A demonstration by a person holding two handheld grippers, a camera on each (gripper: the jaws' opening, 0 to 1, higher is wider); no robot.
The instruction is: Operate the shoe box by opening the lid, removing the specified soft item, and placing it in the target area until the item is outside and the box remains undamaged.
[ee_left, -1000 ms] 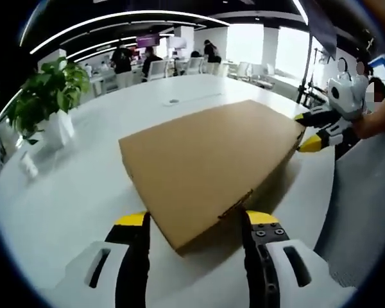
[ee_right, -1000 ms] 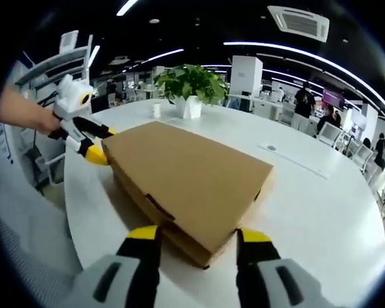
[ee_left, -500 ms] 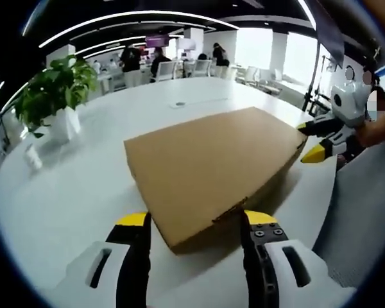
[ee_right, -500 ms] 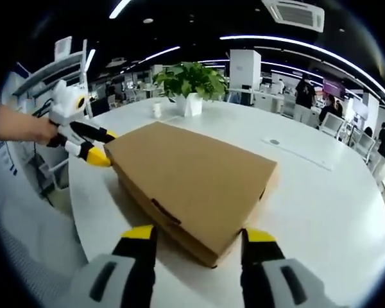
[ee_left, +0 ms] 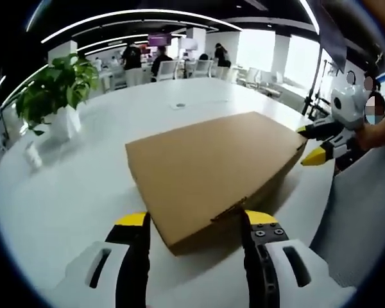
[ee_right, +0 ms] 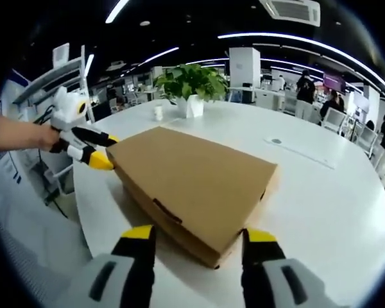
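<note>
Shoe box (ee_left: 208, 168), brown cardboard, lid closed, lying flat on white round tabletop (ee_left: 70, 192); left gripper (ee_left: 196, 219) fingers spread apart at one corner, right gripper (ee_right: 196, 233) fingers spread apart at the opposite corner, neither grasping; potted plant (ee_right: 191, 86) well behind the box

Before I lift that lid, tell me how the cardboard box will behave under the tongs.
The shoe box looks like plain flat-sided cardboard, so it is probably fairly stiff but easily dented at the edges. It lies low and wide on the smooth white table, so it will more likely slide than tip. With the left tongs and right tongs open at opposite corners, bracing one side should help.
</note>
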